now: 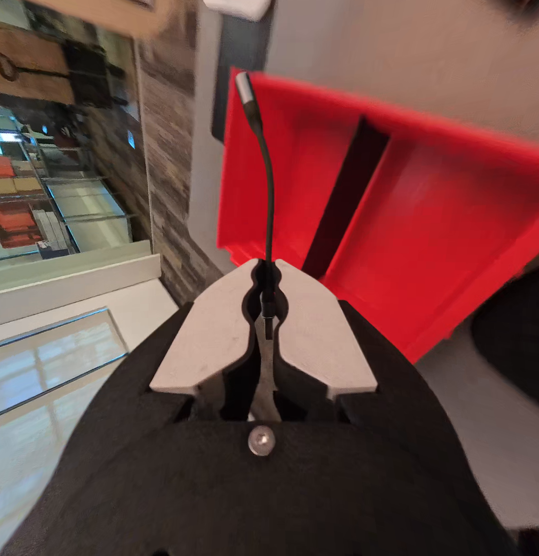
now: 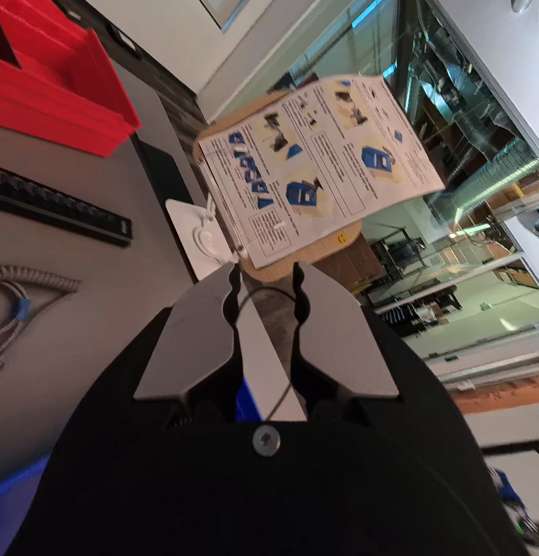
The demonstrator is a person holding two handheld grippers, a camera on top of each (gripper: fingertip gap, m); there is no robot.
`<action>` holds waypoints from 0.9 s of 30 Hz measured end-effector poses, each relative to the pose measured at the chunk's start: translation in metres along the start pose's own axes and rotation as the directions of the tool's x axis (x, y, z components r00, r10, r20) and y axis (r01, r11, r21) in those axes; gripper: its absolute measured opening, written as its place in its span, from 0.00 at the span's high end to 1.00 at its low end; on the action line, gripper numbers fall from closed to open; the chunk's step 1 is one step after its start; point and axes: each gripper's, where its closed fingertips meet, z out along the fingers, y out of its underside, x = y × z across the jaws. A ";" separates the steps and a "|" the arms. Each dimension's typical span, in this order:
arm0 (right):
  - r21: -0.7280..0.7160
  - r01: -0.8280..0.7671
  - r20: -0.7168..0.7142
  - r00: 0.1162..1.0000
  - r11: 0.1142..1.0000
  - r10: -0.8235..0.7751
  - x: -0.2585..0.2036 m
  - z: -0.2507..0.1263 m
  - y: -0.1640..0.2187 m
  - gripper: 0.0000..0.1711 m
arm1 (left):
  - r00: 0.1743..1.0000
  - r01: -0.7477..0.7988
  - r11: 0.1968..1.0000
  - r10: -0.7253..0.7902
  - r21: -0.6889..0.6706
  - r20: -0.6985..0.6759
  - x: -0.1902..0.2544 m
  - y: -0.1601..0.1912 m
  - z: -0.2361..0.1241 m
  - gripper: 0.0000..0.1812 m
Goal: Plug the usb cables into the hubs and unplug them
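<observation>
My left gripper (image 1: 266, 264) is shut on a thin black USB cable (image 1: 267, 192). The cable rises from between the fingertips and bends left, ending in a silver plug (image 1: 245, 90) in front of a red bin (image 1: 412, 210). My right gripper (image 2: 265, 267) is open and empty, held off the table's right edge. A long black USB hub (image 2: 60, 207) with a row of ports lies on the grey table (image 2: 81, 316) at the left of the right wrist view. A coiled grey cable (image 2: 33, 279) with a blue tag lies nearer me on the table.
The red bin (image 2: 51, 90) has a dark divider (image 1: 346, 195) and stands behind the hub. A sheet of printed instructions (image 2: 316, 168) on a wooden board stands at the table's far edge on a white stand (image 2: 196, 234). A blue bin (image 2: 15, 487) is low left. Glass railings lie beyond. One gripper's finger ends stand about 45 centimetres off the other's.
</observation>
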 end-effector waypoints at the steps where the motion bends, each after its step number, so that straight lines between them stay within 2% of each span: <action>1: 0.041 -0.013 0.026 1.000 0.999 0.012 -0.007 0.002 -0.011 0.80 | 0.999 0.043 0.997 -0.044 0.066 0.004 -0.004 -0.018 -0.010 0.98; 5: 0.243 -0.104 0.200 0.978 0.964 0.056 -0.046 0.009 -0.069 0.80 | 0.989 0.137 0.940 -0.146 0.311 0.004 -0.008 -0.091 -0.046 0.98; 7: 0.311 -0.233 0.332 0.935 0.921 0.124 -0.067 0.010 -0.097 0.81 | 0.979 0.180 0.881 -0.203 0.437 0.006 -0.009 -0.128 -0.064 0.98; 10: 0.279 -0.484 0.498 0.811 0.829 0.306 -0.082 0.018 -0.118 0.81 | 0.958 0.214 0.761 -0.285 0.612 0.019 -0.009 -0.177 -0.092 0.98; 13: 0.218 -0.682 0.598 0.659 0.699 0.457 -0.085 0.026 -0.128 0.80 | 0.946 0.153 0.684 -0.310 0.714 0.094 -0.005 -0.212 -0.112 0.98; 15: 0.170 -0.802 0.633 0.534 0.573 0.560 -0.079 0.031 -0.131 0.79 | 0.943 0.100 0.658 -0.303 0.746 0.140 0.001 -0.230 -0.119 0.98; 17: 0.121 -0.893 0.611 0.410 0.433 0.677 -0.068 0.041 -0.124 0.75 | 0.942 0.043 0.649 -0.280 0.759 0.186 0.008 -0.246 -0.121 0.98; 18: 0.112 -0.919 0.638 0.359 0.379 0.681 -0.067 0.041 -0.125 0.75 | 0.942 0.018 0.655 -0.265 0.756 0.207 0.011 -0.253 -0.121 0.98; 21: 0.005 -0.954 0.734 0.207 0.300 0.647 -0.073 0.037 -0.133 0.73 | 0.935 -0.048 0.674 -0.229 0.738 0.270 0.016 -0.267 -0.116 0.98; 24: -0.001 -0.965 0.732 0.178 0.262 0.658 -0.071 0.040 -0.131 0.75 | 0.926 -0.127 0.671 -0.183 0.730 0.329 0.024 -0.282 -0.113 0.99; 27: 0.007 -0.959 0.697 0.207 0.282 0.687 -0.067 0.046 -0.120 0.91 | 0.910 -0.172 0.678 -0.170 0.715 0.379 0.025 -0.290 -0.107 0.98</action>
